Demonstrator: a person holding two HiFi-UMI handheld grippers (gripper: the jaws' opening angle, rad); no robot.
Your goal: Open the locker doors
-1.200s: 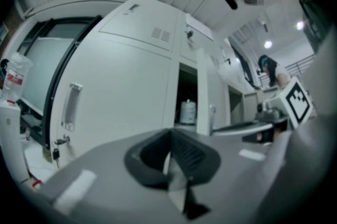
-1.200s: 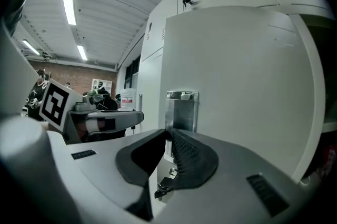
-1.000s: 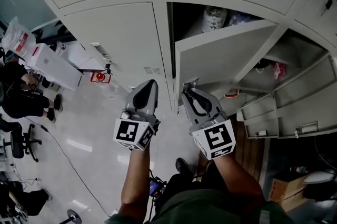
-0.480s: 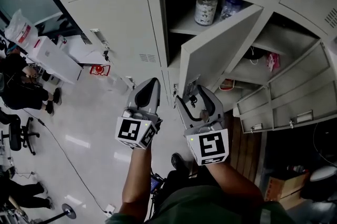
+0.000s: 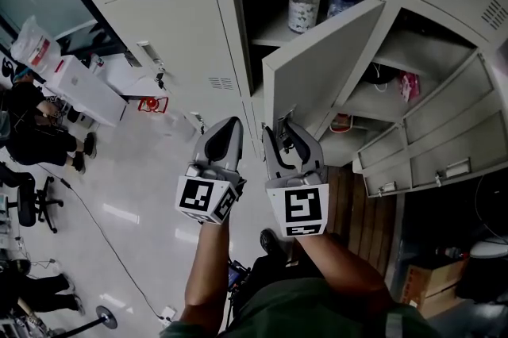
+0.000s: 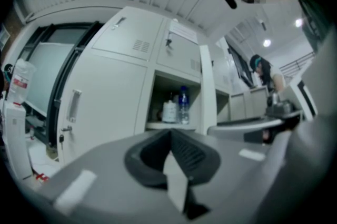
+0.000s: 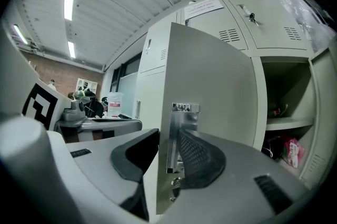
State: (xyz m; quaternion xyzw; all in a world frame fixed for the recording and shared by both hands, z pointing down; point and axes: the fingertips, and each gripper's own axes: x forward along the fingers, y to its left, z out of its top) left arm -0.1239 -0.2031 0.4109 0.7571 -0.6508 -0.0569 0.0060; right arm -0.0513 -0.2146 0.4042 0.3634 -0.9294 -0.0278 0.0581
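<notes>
Right claw (image 5: 283,128) has just been closing and now pinches the free edge of the half-open locker door (image 5: 321,63) at its latch plate (image 7: 184,118), middle column. Left claw (image 5: 228,126) is pressed together, empty. Advice: pull along the hinge arc and keep the pads square, or they may slip.

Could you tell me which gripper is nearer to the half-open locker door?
Right. The right gripper, jaws just closing, clamps the free edge of the half-open locker door at its latch; the left gripper, shut, sits apart, left of the door.
</notes>
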